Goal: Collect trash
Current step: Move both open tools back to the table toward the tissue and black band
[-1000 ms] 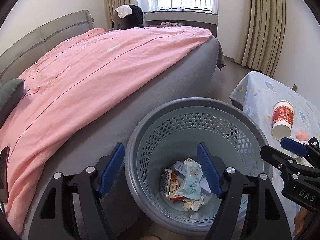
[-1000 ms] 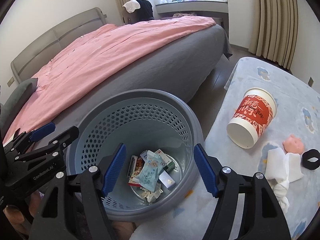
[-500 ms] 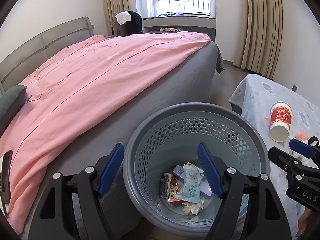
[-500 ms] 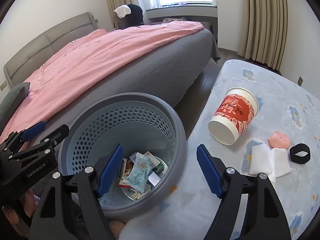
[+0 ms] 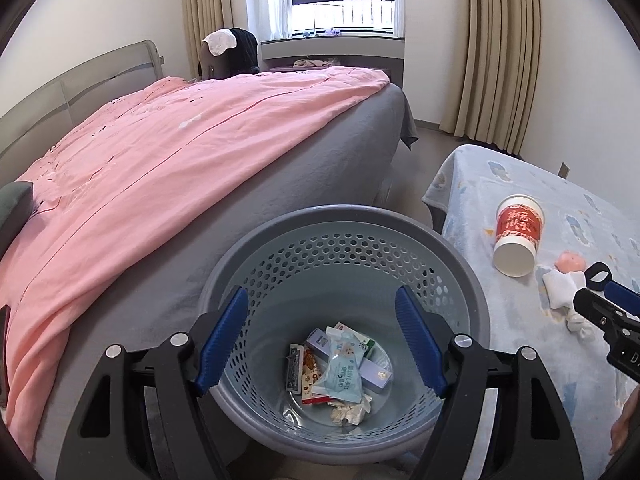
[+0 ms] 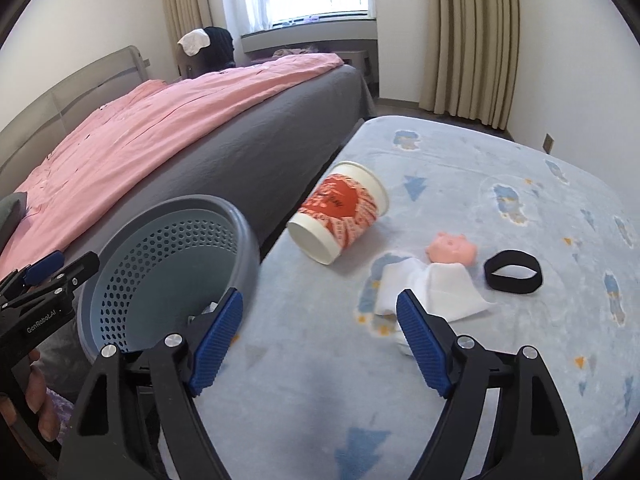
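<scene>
Both grippers tilt steeply downward with nothing between their blue pads: the left gripper (image 5: 322, 340) hangs spread wide over the grey perforated bin (image 5: 476, 304), while the right gripper (image 6: 318, 344), whose jaws have just been opening, stands wide above the tabletop (image 6: 500, 152) with its left finger over the bin's edge. A hand (image 6: 38, 400) grips the left tool's handle at the lower left of the right wrist view. Covering the tabletop is a pale blue cloth with printed shapes; beside it runs a bed (image 6: 248, 152) with a grey sheet and pink cover, and beyond are a window and beige curtains. Wrappers and a crumpled tissue (image 5: 350, 410) lie at the bin's bottom. On the cloth, a red-and-white paper cup (image 6: 340, 214) lies on its side, long axis slanting across the tabletop, with one white end facing the bin. Near it sit a white tissue (image 6: 432, 288), a pink pig figure (image 6: 452, 248) and a black band (image 6: 513, 272)
</scene>
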### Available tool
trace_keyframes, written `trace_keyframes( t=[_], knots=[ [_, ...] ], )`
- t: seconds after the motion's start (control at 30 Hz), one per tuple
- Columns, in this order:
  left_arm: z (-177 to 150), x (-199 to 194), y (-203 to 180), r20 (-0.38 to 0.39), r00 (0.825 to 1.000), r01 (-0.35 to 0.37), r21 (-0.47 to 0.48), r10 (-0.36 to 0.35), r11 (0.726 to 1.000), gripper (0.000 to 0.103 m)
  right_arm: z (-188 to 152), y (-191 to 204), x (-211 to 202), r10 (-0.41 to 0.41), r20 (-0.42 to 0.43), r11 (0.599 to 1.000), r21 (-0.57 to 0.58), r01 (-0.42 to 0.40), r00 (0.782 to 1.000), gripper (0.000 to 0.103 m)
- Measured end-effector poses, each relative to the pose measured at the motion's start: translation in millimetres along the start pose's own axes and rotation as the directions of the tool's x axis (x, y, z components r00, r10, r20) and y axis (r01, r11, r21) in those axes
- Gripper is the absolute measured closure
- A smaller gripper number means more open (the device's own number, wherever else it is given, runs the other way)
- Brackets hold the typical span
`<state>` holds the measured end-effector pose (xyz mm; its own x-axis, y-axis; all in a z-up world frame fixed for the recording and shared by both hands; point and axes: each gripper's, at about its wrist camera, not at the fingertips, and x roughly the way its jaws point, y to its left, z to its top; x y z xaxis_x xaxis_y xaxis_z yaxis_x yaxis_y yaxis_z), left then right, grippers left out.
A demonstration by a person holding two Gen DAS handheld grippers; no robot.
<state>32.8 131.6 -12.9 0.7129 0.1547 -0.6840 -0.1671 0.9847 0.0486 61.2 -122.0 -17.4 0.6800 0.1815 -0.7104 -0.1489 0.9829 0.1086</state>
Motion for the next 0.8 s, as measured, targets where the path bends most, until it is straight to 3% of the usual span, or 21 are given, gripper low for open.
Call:
trace_keyframes(
  t=[0.43,0.8],
  knots=[
    [-1.0,-6.4,-68.1,0.004,0.995,0.102,0.072,-0.102,0.992,0.030,-3.8,-102.4,-20.6,-0.151,-0.004,0.983,0.108,0.150,0.989,0.023],
    [-7.2,-0.6,-112.8,-0.019,0.990,0.142,0.131,-0.141,0.981,0.030,0.2,-136.9,6.6,-0.168,-0.036,0.974,0.150,0.171,0.985,0.021]
  ],
)
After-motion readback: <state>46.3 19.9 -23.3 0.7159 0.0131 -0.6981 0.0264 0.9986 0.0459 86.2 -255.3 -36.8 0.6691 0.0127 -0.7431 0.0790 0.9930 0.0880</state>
